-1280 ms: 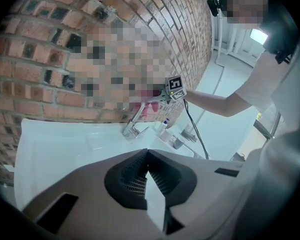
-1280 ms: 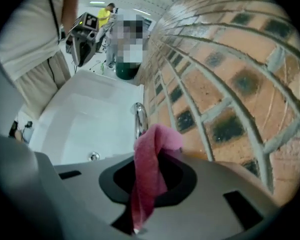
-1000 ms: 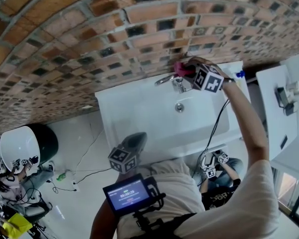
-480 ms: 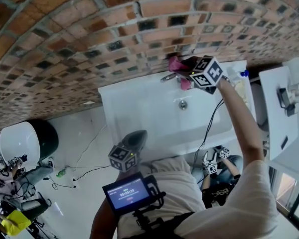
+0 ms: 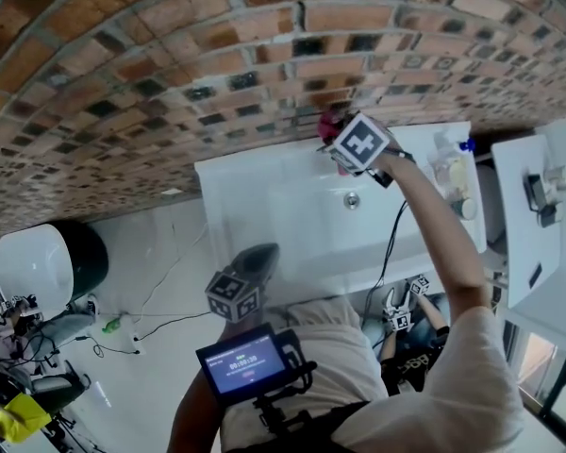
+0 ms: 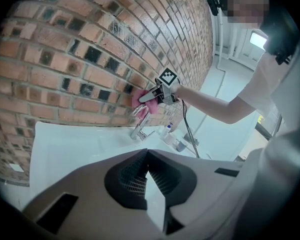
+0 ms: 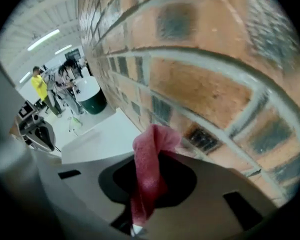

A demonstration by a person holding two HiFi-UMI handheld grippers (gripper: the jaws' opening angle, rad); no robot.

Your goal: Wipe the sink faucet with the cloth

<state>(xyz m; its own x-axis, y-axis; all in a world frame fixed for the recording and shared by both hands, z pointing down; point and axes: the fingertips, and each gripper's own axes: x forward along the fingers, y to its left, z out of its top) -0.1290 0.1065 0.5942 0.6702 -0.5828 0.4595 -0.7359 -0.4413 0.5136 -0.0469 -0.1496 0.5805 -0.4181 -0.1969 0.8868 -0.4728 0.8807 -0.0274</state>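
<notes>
Brick wall (image 5: 170, 83) backs the sink (image 5: 255, 206); the faucet (image 6: 140, 127) stands upright at the sink's back edge, just off the wall. Your right arm reaches straight across the basin, the right tool (image 6: 157, 95) pinching the pink cloth (image 6: 139, 100) at the spout's top, so the next stroke likely runs down the faucet. Your left tool (image 6: 149, 184) is pressed together and empty, low by the sink's near edge, well apart from the faucet.
</notes>
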